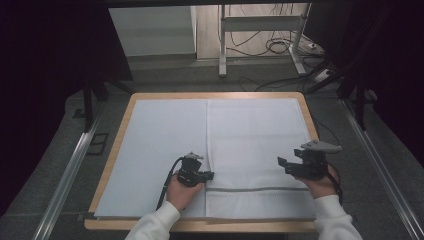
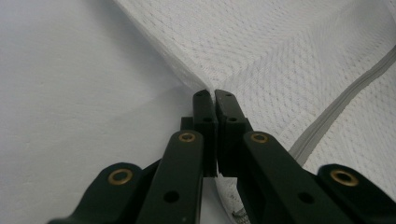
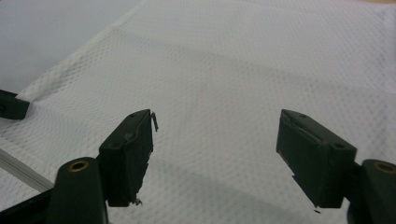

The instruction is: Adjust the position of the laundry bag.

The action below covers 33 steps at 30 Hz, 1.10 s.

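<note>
A white mesh bag [image 1: 255,140] with a grey zipper [image 1: 255,189] lies flat on the right half of the table. My left gripper [image 1: 210,175] is at the bag's left edge, just above the zipper. In the left gripper view the gripper [image 2: 214,93] is shut on the mesh bag [image 2: 280,51], pinching its edge into a small ridge, with the zipper [image 2: 345,93] running off to the right. My right gripper [image 1: 286,165] hovers over the bag's right side, and in its own view the gripper [image 3: 217,135] stands open above the mesh bag [image 3: 233,60] with nothing between its jaws.
A white mat [image 1: 160,150] covers the wooden table [image 1: 112,160]; the bag lies on it. Beyond the table's far edge stand a metal frame leg [image 1: 222,45] and loose cables [image 1: 280,47] on the floor. The left gripper's tip [image 3: 11,105] shows at the right gripper view's left edge.
</note>
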Motion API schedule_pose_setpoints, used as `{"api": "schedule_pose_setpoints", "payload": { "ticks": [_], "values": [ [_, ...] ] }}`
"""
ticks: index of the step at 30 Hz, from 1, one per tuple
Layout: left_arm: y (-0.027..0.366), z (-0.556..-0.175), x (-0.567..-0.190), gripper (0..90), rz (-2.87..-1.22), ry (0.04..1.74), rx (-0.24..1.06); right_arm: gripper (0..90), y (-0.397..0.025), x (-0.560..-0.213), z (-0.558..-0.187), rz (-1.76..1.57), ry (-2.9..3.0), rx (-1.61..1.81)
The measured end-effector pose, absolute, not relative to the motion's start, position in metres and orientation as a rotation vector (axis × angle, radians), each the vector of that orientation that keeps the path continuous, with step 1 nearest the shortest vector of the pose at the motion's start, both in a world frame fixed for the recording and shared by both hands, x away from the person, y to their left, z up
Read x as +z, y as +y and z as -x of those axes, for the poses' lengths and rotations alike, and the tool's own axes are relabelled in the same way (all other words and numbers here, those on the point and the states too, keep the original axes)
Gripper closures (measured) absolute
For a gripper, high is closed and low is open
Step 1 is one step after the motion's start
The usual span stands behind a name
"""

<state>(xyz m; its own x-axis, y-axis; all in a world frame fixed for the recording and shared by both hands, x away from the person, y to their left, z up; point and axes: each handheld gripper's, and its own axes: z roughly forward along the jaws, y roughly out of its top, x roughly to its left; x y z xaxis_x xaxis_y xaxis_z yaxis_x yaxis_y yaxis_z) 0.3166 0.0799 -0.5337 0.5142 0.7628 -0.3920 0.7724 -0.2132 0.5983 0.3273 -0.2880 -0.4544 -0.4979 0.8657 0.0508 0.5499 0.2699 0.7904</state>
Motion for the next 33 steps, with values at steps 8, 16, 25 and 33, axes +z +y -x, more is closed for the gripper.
{"api": "schedule_pose_setpoints", "payload": {
  "ticks": [8, 16, 25, 33],
  "values": [
    [0.08, -0.317, -0.534, 89.0, -1.982, 1.249, -0.017, 36.4, -0.33, -0.452, -0.34, -1.395, 2.116, 1.008],
    [0.08, -0.317, -0.533, 89.1, -1.984, 1.249, -0.018, 41.3, -0.366, -0.456, -0.346, -1.548, 2.075, 0.92],
    [0.081, -0.317, -0.532, 89.1, -1.976, 1.246, -0.019, 50.2, -0.375, -0.479, -0.354, -1.62, 2.117, 0.772],
    [0.082, -0.317, -0.531, 89.1, -1.966, 1.245, -0.022, 54.7, -0.375, -0.487, -0.357, -1.661, 2.146, 0.7]
  ]
}}
